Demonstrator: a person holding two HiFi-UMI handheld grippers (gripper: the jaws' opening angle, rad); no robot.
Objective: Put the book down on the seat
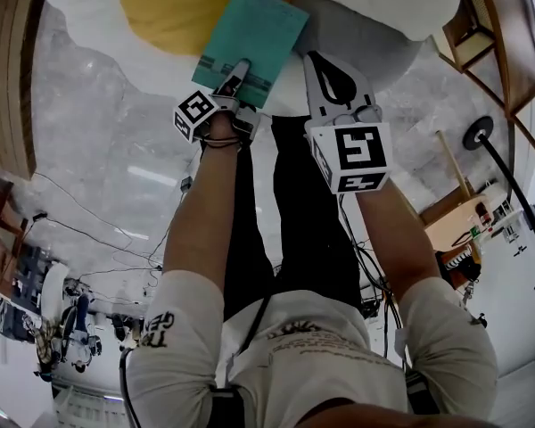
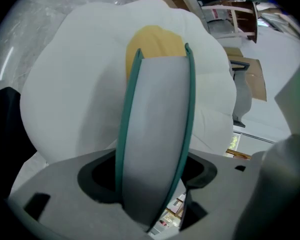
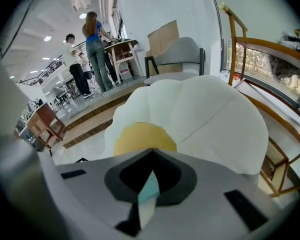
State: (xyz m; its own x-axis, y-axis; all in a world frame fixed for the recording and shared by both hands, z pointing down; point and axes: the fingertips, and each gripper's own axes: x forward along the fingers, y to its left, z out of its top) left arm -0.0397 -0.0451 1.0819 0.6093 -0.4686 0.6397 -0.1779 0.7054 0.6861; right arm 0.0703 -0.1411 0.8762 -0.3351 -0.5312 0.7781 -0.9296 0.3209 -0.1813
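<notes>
The person stands over the seat (image 1: pixel 89 12), a big white cushion shaped like a flower with a yellow middle (image 1: pixel 174 7), and leans both arms out over it. The book (image 1: pixel 250 38), thin with teal covers, lies flat over the seat, half across the yellow middle and half across the white petals. I can't tell from here whether it actually rests on the cushion.

The left gripper (image 1: pixel 239 74) has the near edge of the book between its jaws. Its own view shows the book edge-on, pale pages between the two teal covers, with a dark gap between the book and the jaw on either side. So the jaws stand apart, not pressing on the book.

The right gripper (image 1: pixel 316 61) hangs just beside the book's right edge, over the white rim of the seat. Its jaws are closed tip to tip with nothing caught in them. Only a teal corner of the book shows through the hole they leave.

Below the arms I see the person's black trousers (image 1: pixel 294 221) and white shirt (image 1: pixel 312 355), a pale glossy floor (image 1: pixel 98 132) and some cables (image 1: pixel 89 239) trailing across it. Farther back in the room a few people (image 3: pixel 95 49) stand at a table (image 3: pixel 121 46), near a grey chair (image 3: pixel 182 54).
</notes>
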